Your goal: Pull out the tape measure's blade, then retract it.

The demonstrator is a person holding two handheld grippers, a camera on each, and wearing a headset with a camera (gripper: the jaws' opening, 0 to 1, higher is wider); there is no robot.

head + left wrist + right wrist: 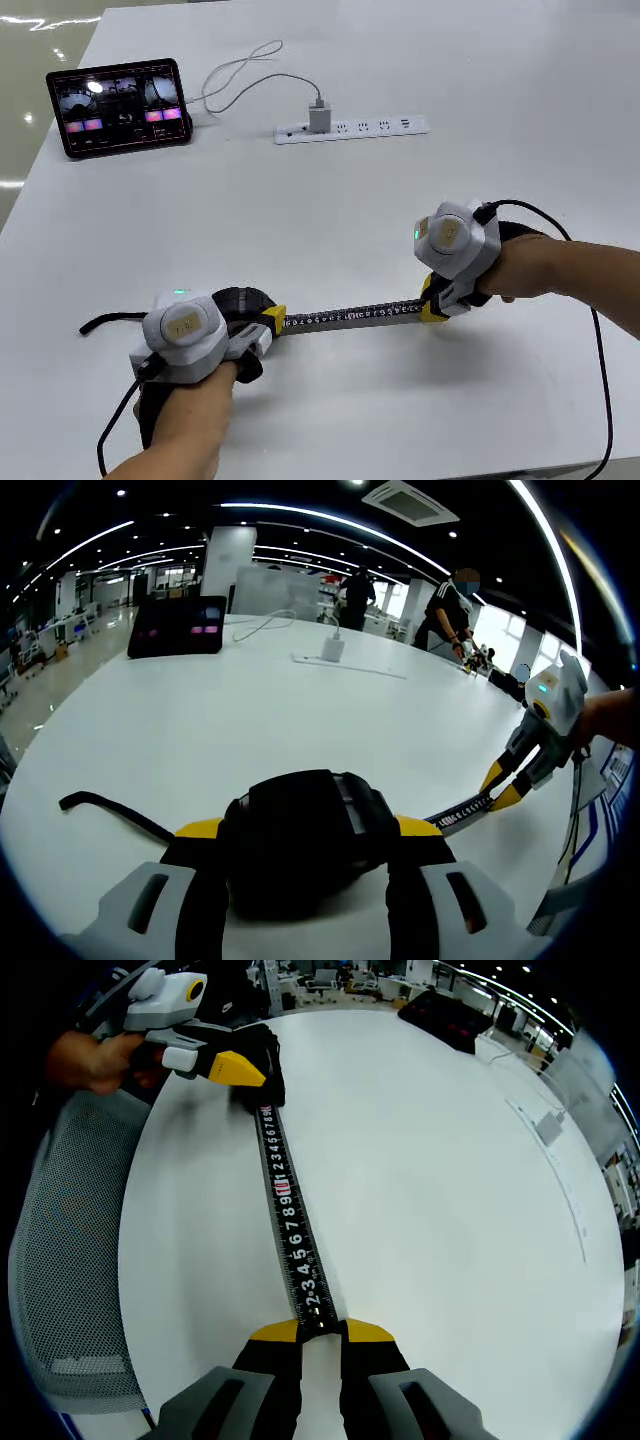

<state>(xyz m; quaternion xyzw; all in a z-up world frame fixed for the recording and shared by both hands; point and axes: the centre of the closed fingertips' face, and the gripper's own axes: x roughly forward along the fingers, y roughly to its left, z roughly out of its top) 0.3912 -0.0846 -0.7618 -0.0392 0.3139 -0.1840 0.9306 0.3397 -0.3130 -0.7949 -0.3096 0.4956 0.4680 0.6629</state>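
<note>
There are two grippers over the white table (350, 220), one in each of the person's hands. Between them is one tape measure (240, 300) with its one blade (350, 317) drawn out.

The left gripper (262, 325) has its jaws closed around the black tape measure, which rests on the table near the person's edge. The left gripper view shows the round case (300, 840) clamped between the two yellow tips of the gripper (310, 830). The right gripper (432, 303) pinches the blade's free end. In its own view the gripper (322, 1332) has its tips drawn together on the strip (290, 1210). The strip runs straight back to the case (262, 1070) and the other gripper (225, 1065).

At the far side of the table are one tablet (120, 105), one power strip (370, 128), and one charger (319, 117) plugged into the strip. One white cable (240, 75) loops between the charger and the tablet. One black strap (110, 320) trails left from the case. Two people stand in the background of the left gripper view.

From the head view, the left gripper's body covers most of the case. The blade's end hook is buried between the right jaws. The numerals read clearly only close to those jaws, and they blur in the head view. The tablet's screen is too small to read. Both forearms and the grippers' black cables are cut off at the frame edge.
</note>
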